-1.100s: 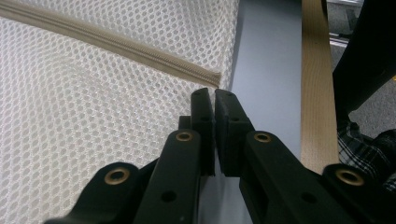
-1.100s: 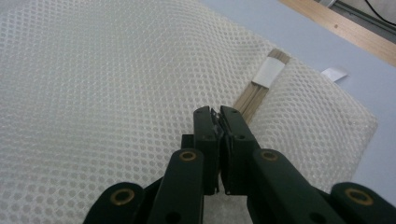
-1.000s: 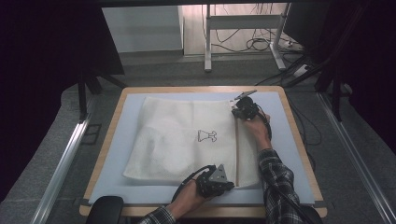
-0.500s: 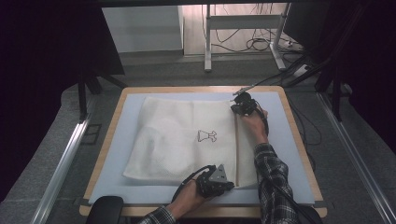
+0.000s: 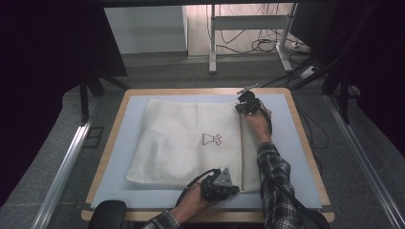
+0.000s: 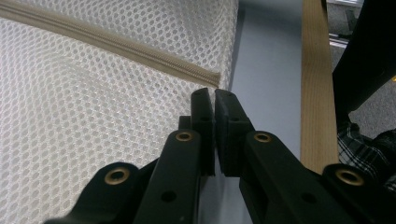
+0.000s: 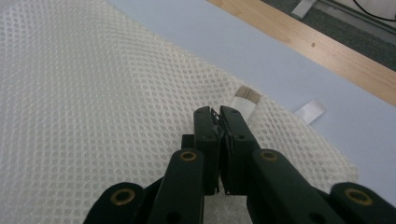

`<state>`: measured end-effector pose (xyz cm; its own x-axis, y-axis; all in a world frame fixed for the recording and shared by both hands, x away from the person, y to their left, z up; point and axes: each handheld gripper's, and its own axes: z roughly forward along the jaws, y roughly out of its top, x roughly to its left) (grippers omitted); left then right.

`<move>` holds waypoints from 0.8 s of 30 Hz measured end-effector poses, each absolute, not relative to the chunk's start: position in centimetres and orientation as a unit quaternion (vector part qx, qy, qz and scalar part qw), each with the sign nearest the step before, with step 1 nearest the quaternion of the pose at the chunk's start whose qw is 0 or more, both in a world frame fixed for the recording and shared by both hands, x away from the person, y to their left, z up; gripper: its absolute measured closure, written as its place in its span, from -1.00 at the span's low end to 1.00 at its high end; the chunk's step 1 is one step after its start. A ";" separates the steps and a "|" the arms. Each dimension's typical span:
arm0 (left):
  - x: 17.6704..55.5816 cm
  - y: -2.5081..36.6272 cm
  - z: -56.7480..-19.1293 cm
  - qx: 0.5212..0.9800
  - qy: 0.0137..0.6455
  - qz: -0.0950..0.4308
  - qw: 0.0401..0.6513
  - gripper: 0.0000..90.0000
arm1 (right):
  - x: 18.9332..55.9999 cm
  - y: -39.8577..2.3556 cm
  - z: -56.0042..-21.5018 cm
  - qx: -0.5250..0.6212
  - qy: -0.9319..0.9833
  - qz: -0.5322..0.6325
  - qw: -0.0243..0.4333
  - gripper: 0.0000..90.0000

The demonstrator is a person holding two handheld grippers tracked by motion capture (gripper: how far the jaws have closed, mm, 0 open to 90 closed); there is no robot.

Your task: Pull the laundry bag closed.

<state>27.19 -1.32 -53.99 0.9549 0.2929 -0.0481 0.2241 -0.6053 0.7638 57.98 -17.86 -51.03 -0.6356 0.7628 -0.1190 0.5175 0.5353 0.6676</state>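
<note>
place: lab / recording rig
table: wood-edged worktable (image 5: pixel 298 129) with pale blue mat (image 5: pixel 282 124)
surround: black curtains (image 5: pixel 43 71), grey carpet floor (image 5: pixel 162 71)
background: metal desk legs (image 5: pixel 212 43), loose black cables (image 5: pixel 262 45)

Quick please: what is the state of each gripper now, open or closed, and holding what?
Left gripper: closed on the near corner of the mesh bag.
Right gripper: closed on something small at the bag's zipper end.

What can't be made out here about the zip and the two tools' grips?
- Zip puller: right gripper view, hidden between the shut right tool.
- What the left tool pinches: left gripper view, its tips cover the mesh bag corner.
- Small print: high view, too small.
</note>
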 end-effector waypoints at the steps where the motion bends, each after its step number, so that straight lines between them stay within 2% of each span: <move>1: 27.2 -1.3 -54.0 0.895 0.144 0.041 0.420 0.93 | 58.1 -17.8 -51.1 0.377 0.851 0.302 0.204 0.91; 15: 27.2 -1.3 -54.0 0.895 0.145 0.042 0.421 0.93 | 59.5 -17.0 -51.0 0.389 0.850 0.284 0.215 0.91; 24: 27.1 -1.3 -53.9 0.896 0.142 0.045 0.418 0.93 | 58.9 -16.5 -51.0 0.385 0.851 0.279 0.221 0.86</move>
<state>27.12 -1.32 -53.94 0.9556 0.2922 -0.0386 0.2174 -0.6102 0.7618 58.91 -16.54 -50.96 -0.6050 0.7797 -0.1615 0.5323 0.5469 0.6462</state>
